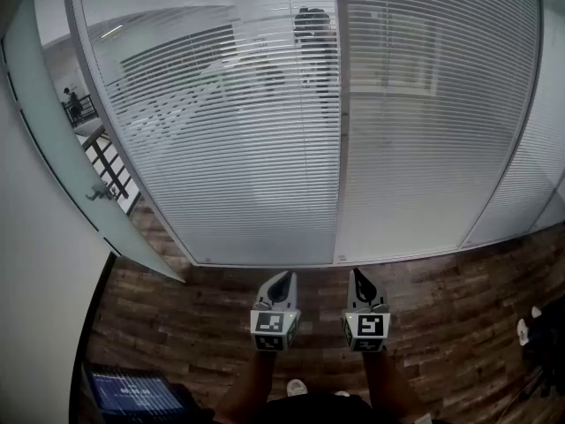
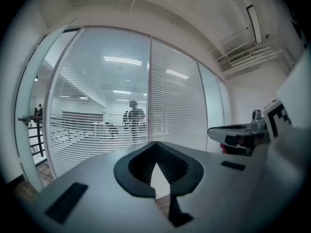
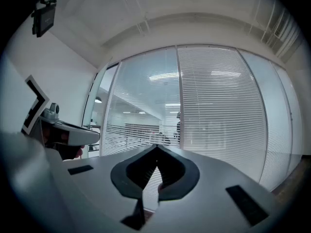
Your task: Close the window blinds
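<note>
White slatted blinds cover the glass wall ahead. The left panel's blinds [image 1: 221, 131] are tilted enough to see the room behind. The right panel's blinds [image 1: 433, 122] look more opaque. My left gripper [image 1: 281, 277] and right gripper [image 1: 360, 275] hover side by side above the wooden floor, well short of the glass. Both point at the base of the post between the panels and are shut on nothing. The left gripper [image 2: 155, 143] faces the blinds [image 2: 102, 96], with the right gripper's body [image 2: 238, 132] beside it. The right gripper [image 3: 156, 147] also faces the blinds [image 3: 218, 110].
A frosted glass door [image 1: 53, 148] with a lever handle [image 1: 99, 192] stands open at the left. An open laptop [image 1: 132, 394] sits at the bottom left. A person [image 1: 313, 25] stands behind the glass. Someone's shoes [image 1: 525, 329] show at the right edge.
</note>
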Tool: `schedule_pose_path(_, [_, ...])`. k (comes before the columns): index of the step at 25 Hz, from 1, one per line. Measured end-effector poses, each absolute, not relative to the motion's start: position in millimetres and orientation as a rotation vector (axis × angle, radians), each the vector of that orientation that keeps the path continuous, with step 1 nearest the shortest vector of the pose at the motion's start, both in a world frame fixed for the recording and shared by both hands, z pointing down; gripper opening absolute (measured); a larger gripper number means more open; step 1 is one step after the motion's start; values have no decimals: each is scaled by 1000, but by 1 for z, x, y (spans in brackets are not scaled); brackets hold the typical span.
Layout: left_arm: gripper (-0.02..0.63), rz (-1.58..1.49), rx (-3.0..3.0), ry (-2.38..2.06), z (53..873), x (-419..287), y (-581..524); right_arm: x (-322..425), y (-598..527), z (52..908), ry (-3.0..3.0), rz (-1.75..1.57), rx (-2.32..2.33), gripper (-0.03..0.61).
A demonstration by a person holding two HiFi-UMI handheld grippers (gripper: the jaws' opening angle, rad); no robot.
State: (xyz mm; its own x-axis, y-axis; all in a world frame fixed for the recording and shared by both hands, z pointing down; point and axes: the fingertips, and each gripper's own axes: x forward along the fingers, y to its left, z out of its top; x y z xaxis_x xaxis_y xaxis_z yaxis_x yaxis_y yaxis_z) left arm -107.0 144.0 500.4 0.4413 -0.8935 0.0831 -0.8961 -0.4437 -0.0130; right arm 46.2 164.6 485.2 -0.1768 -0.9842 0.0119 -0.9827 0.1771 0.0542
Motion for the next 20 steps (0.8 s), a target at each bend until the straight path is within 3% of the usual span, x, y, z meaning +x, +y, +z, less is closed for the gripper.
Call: schedule_pose_path(20, [-6,83,2601,-1709,491,-103,137,59,148,495,-2417,-124,1962,3])
